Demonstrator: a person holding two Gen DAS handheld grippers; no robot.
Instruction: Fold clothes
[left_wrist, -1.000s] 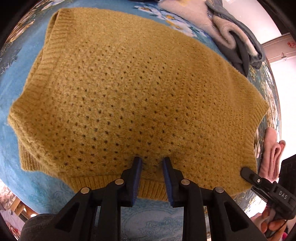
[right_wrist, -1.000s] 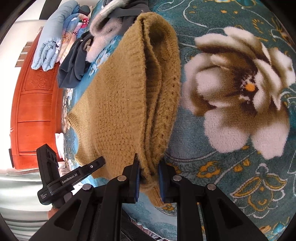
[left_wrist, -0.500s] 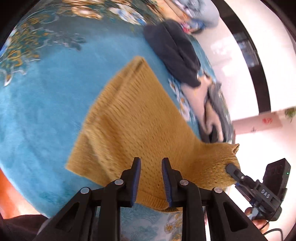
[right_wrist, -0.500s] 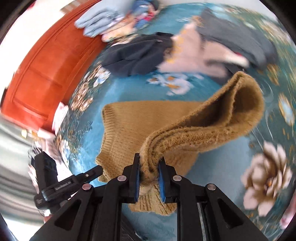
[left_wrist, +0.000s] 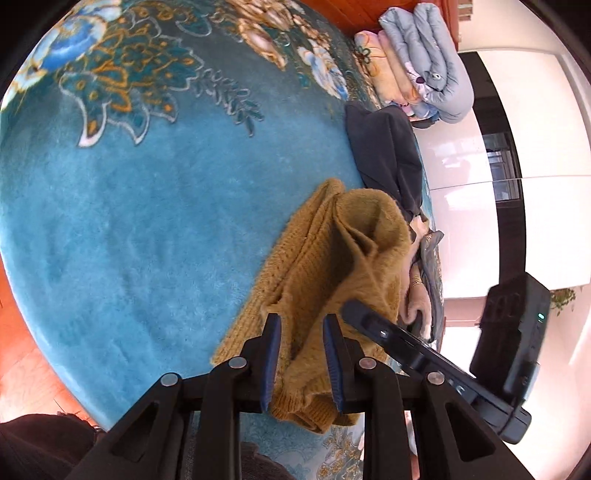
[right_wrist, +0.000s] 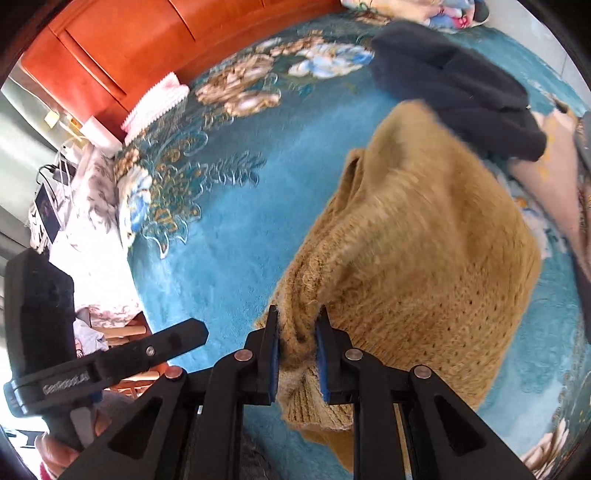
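Your mustard knit sweater (right_wrist: 417, 258) is bunched and partly lifted off the blue floral blanket (left_wrist: 147, 229), doubled over on itself with loose folds sagging between your two grips. Your left gripper (left_wrist: 301, 358) is clamped on a thick wad of its ribbed hem, and your right gripper (right_wrist: 297, 350) is pinched tight on another gathered piece of that ribbed edge; both hold several layers at once. The two tools sit close together over the sweater, the right one's body just beside the left one's fingers.

You look to be mid-fold, carrying one edge of the sweater across its own body. The next move, as I judge it, calls for drawing the two held corners apart so the edge goes taut, then laying it flat and square onto the part of the sweater resting on the blanket before you release.

Just beyond the sweater lies a dark garment (right_wrist: 458, 88), with a pale pink one (right_wrist: 550, 177) beside it; keep the fold short of them. Farther out from the sweater, a stack of folded bedding (left_wrist: 424, 59) sits at the blanket's far edge.
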